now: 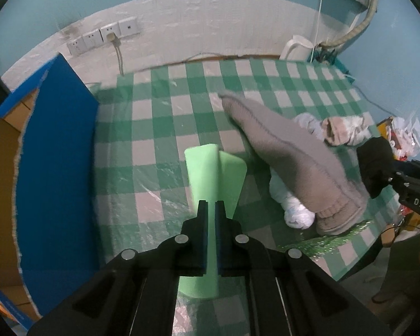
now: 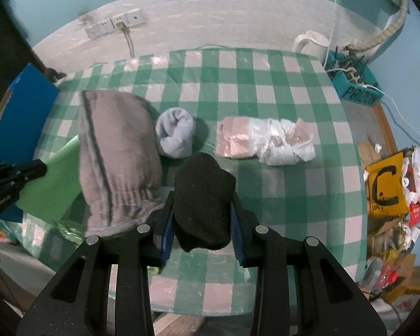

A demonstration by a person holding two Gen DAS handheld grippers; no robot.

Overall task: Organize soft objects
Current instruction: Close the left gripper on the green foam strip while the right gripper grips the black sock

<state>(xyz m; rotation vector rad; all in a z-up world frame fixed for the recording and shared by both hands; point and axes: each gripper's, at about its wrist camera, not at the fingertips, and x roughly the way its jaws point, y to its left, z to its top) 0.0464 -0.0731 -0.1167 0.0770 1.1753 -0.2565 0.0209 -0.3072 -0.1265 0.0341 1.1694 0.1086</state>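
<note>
Left gripper (image 1: 211, 210): we clench the green sponge (image 1: 207, 168), lifted towards the box (image 1: 56, 154).
Right gripper (image 2: 203, 215): we grasp the black sock (image 2: 203, 193), lifted off the table (image 2: 280, 196).

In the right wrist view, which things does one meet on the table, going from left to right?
Green foam sheet → grey knitted hat → rolled light-blue sock → black sock held by the right gripper → pink and white bundle.

I count one green sponge (image 1: 207, 173), one black sock (image 2: 203, 204), one grey knit hat (image 2: 117, 156), one rolled pale sock (image 2: 175, 133) and one pink-and-white bundle (image 2: 266, 141).
</note>
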